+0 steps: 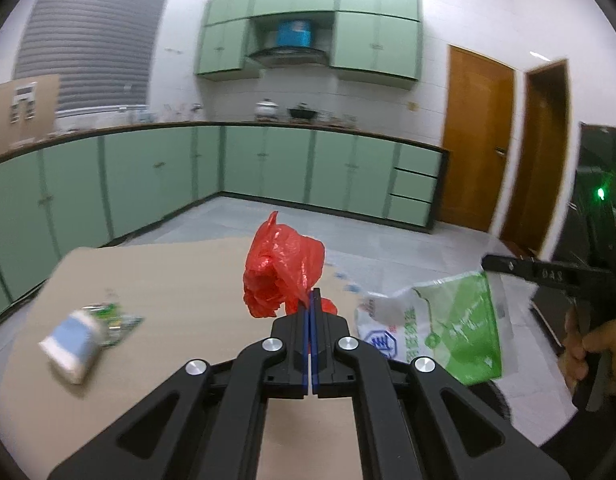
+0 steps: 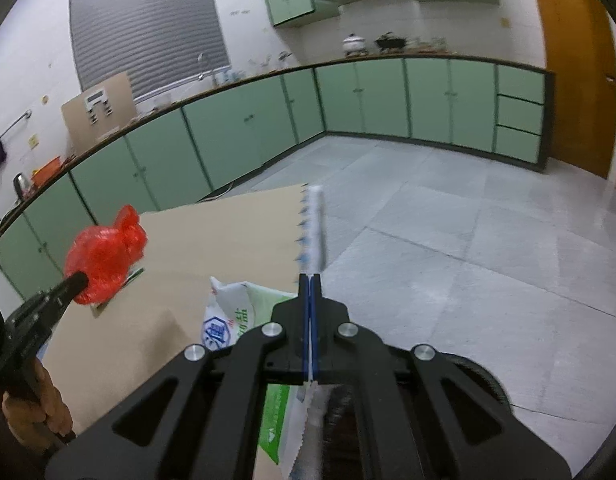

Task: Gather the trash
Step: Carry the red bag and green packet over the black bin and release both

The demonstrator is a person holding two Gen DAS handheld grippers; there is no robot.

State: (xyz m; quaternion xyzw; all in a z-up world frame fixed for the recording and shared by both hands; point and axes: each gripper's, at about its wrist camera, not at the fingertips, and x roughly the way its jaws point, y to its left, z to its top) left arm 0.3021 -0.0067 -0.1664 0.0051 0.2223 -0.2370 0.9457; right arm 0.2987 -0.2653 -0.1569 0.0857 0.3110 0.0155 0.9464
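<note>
My left gripper [image 1: 311,294] is shut on a crumpled red plastic bag [image 1: 281,270] and holds it above a cardboard sheet [image 1: 167,276]. The red bag also shows in the right wrist view [image 2: 103,254], at the left gripper's tip. My right gripper [image 2: 310,280] is shut on the serrated edge of a white and green plastic bag [image 2: 243,308], which hangs open below it. That bag shows in the left wrist view [image 1: 444,328], held up by the right gripper [image 1: 488,262]. A blue and white packet [image 1: 73,344] lies on the cardboard at the left with a green wrapper [image 1: 117,314].
The cardboard lies on a grey tiled floor [image 2: 448,240]. Green base cabinets [image 1: 267,168] run along two walls. A wooden door [image 1: 478,140] stands at the right. A dark round object [image 2: 468,376] sits below the right gripper.
</note>
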